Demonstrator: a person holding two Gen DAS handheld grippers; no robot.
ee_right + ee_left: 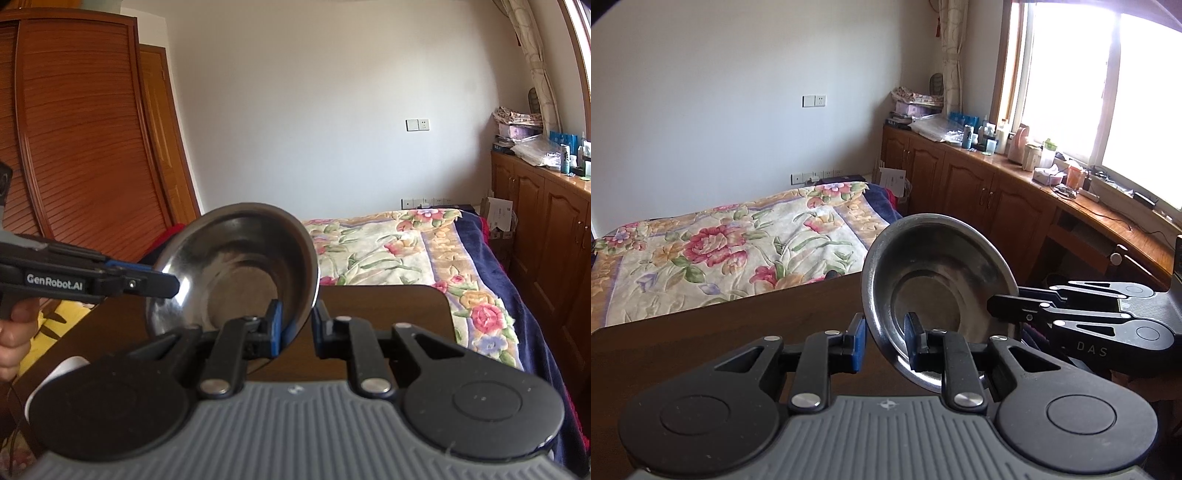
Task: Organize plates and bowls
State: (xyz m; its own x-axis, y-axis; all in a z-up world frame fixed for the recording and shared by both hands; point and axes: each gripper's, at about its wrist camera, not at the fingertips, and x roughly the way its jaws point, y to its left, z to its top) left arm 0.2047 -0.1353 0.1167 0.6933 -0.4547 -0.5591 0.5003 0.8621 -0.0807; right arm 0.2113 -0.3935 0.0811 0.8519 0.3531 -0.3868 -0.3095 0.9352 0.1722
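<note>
You hold the steel bowl (934,280) tilted in the air above the dark bench (738,332) — left tongs (884,345) and right tongs (297,328) each clamp its rim, on opposite sides.

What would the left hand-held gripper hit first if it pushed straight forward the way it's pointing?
Probably the steel bowl: its rim already sits between the fingers of the left hand-held gripper. Past it lie the brown table edge and the floral bed, though depth is hard to judge.
</note>
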